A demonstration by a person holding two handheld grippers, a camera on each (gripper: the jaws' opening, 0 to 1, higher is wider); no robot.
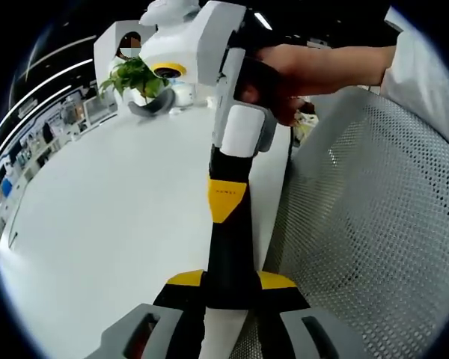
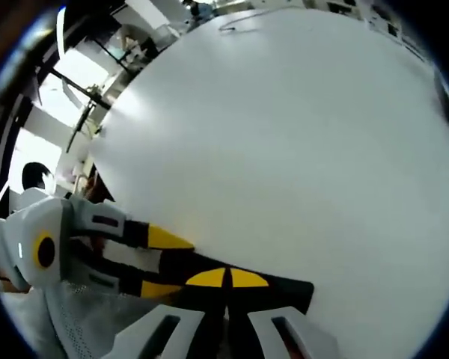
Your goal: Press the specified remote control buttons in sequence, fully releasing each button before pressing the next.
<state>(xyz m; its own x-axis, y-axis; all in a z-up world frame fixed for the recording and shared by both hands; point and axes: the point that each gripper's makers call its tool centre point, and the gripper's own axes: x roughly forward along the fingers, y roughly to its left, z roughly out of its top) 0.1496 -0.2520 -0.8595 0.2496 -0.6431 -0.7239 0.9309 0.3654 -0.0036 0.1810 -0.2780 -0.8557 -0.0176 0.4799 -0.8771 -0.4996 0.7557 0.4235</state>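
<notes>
My left gripper (image 1: 229,283) is open, its yellow-tipped jaws spread at the bottom of the left gripper view. Between them reaches the narrow black and yellow front of my right gripper (image 1: 227,224), held from above by a hand (image 1: 307,69). In the right gripper view my right gripper (image 2: 226,280) is shut, its two yellow pads meeting with nothing seen between them. The left gripper (image 2: 181,263) comes in from the left there, with its two jaws apart on either side of the right one's tip. Both hover over the bare white table (image 2: 284,149).
A grey mesh chair back (image 1: 374,224) stands close at the table's right edge and appears again as mesh (image 2: 67,323) at the lower left. A potted green plant (image 1: 138,78) sits at the far end of the white table (image 1: 97,209). Office shelves lie beyond.
</notes>
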